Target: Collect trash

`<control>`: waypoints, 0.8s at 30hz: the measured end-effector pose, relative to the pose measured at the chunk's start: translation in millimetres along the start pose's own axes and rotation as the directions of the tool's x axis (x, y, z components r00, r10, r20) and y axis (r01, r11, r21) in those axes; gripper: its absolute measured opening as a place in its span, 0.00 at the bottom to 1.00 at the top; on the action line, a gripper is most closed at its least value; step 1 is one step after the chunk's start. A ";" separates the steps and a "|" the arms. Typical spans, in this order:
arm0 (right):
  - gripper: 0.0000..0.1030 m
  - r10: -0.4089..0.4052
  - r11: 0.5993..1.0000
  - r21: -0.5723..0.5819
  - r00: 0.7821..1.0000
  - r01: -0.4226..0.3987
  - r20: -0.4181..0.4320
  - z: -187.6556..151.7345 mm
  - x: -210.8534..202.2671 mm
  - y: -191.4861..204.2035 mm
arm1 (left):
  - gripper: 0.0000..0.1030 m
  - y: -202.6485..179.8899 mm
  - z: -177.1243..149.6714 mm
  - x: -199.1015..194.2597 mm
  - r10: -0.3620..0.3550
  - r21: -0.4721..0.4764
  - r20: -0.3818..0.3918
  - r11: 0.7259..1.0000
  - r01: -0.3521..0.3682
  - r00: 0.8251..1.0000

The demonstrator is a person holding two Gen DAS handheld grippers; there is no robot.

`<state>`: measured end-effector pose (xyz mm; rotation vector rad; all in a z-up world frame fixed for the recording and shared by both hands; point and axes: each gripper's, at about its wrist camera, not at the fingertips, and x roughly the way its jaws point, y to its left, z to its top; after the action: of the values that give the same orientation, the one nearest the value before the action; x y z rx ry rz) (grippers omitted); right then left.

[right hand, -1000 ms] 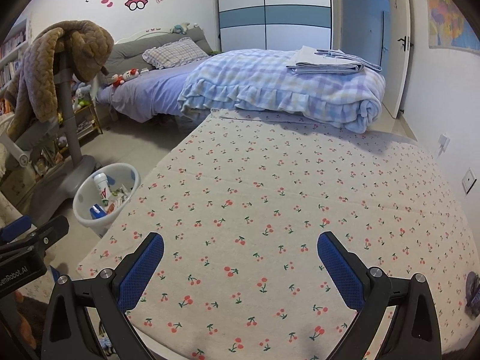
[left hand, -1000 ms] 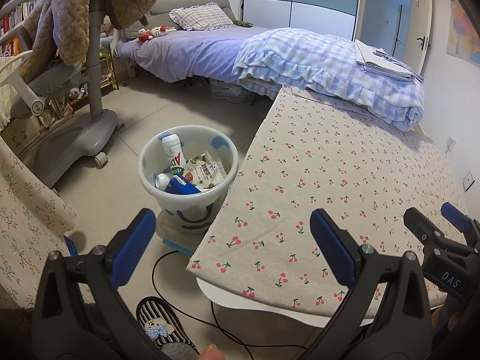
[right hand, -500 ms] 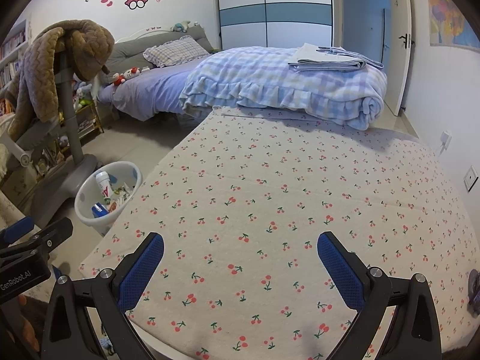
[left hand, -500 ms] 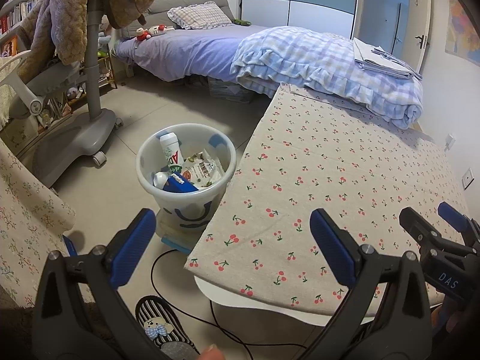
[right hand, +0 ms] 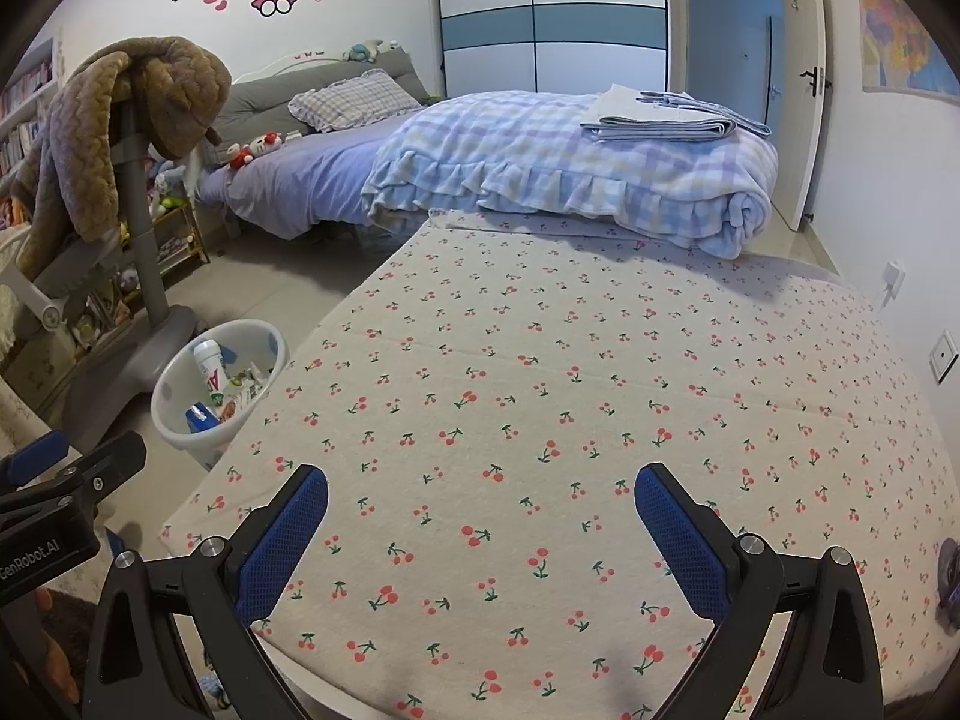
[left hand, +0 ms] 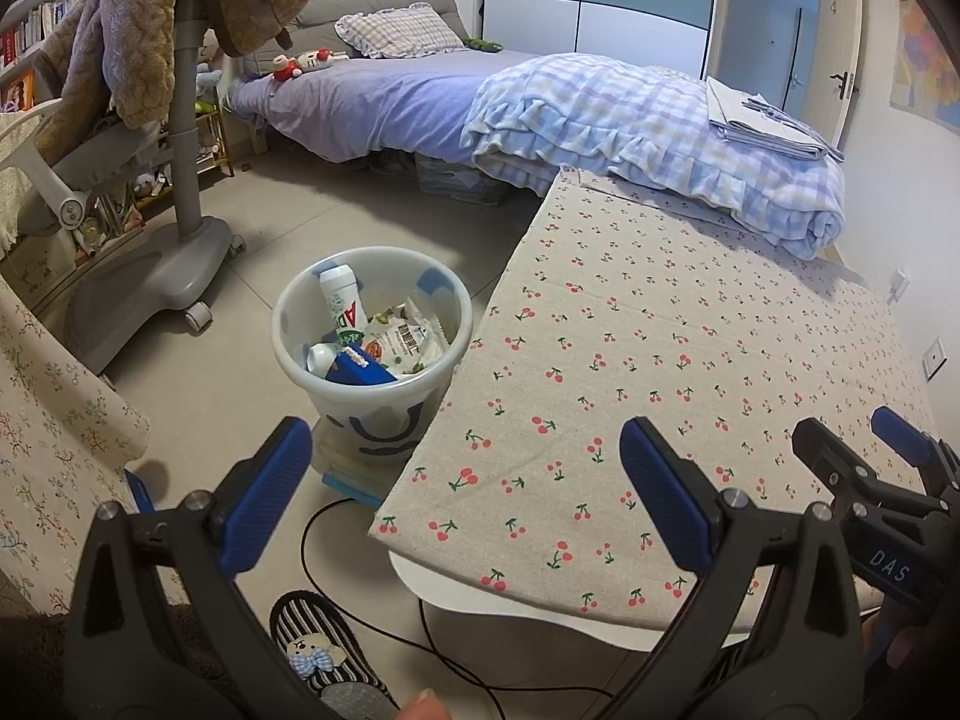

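A white waste bin stands on the floor just left of the table's near left corner; it holds a white bottle, snack wrappers and a blue carton. The same bin shows at the left of the right wrist view. My left gripper is open with nothing between its blue pads, held near the table's front corner, short of the bin. My right gripper is open over the cherry-print tablecloth, which carries no loose items where I can see it.
A grey chair on castors draped with a brown blanket stands left of the bin. A bed with a folded checked quilt lies behind the table. A black cable and a striped slipper lie on the floor below my left gripper.
Both views have shifted only slightly; the bin sits a little lower and nearer in the left wrist view. Both grippers stay open and empty.
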<state>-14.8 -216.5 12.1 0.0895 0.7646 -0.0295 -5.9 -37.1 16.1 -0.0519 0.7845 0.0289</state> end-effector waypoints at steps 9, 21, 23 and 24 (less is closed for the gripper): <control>1.00 0.005 1.000 0.000 1.000 -0.005 -0.005 -1.3 1.7 1.0 | 0.99 0.2 -0.2 -0.1 0.000 0.000 0.000 1.000 0.000 1.000; 1.00 0.005 1.000 0.001 1.000 -0.005 -0.007 -2.1 2.2 1.7 | 0.99 -2.1 -0.7 0.0 -0.002 -0.002 -0.001 1.000 0.002 1.000; 1.00 0.006 1.000 0.001 1.000 -0.006 -0.007 -2.0 2.2 1.7 | 0.99 -1.6 -0.5 -0.7 -0.002 -0.002 -0.001 1.000 0.002 1.000; 1.00 0.006 1.000 0.000 1.000 -0.006 -0.007 -2.8 2.4 2.6 | 0.99 -1.5 -0.5 -0.7 -0.002 -0.002 -0.001 1.000 0.002 1.000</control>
<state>-14.8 -213.6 8.6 0.0920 0.7717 -0.0231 -6.6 -38.6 16.3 -0.0541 0.7852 0.0279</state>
